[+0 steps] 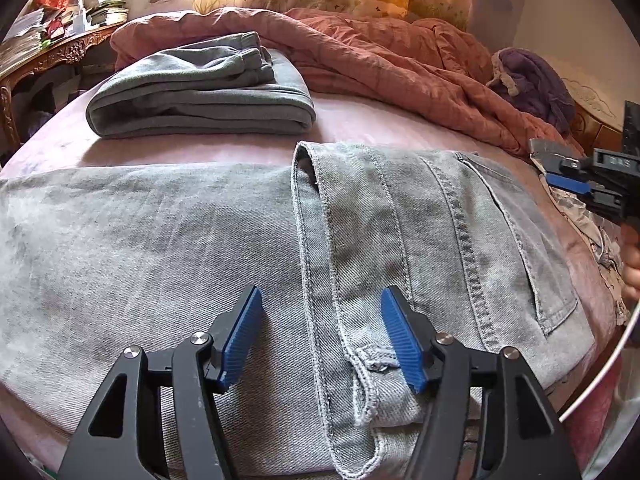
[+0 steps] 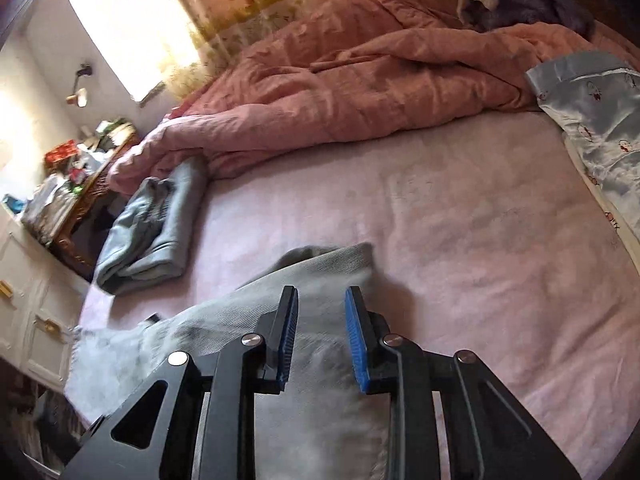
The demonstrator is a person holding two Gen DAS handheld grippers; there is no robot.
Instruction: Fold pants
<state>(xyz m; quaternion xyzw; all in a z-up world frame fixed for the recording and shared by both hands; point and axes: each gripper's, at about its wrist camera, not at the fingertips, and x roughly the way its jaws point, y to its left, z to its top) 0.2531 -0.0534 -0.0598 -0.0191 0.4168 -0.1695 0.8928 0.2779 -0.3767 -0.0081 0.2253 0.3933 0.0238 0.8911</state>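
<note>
Light grey jeans [image 1: 180, 232] lie across the pink bed sheet [image 1: 360, 128], with a leg end folded over the seat near the back pocket [image 1: 532, 248]. My left gripper [image 1: 322, 296] hovers just over that folded hem, open, with nothing between its blue pads. My right gripper [image 1: 550, 164] shows at the right edge of the left wrist view, beyond the waist end of the jeans. In the right wrist view the right gripper [image 2: 321, 294] stands a narrow gap open above a corner of the jeans [image 2: 320, 268]; no cloth is between its pads.
Folded grey-green sweatpants [image 1: 200, 88] [image 2: 152, 232] lie at the far left of the bed. A crumpled pink quilt [image 1: 400, 60] [image 2: 360, 80] runs along the back, with a purple garment [image 1: 532, 76]. Light blue printed cloth [image 2: 600, 120] lies at right. A cluttered wooden table [image 1: 48, 48] stands left.
</note>
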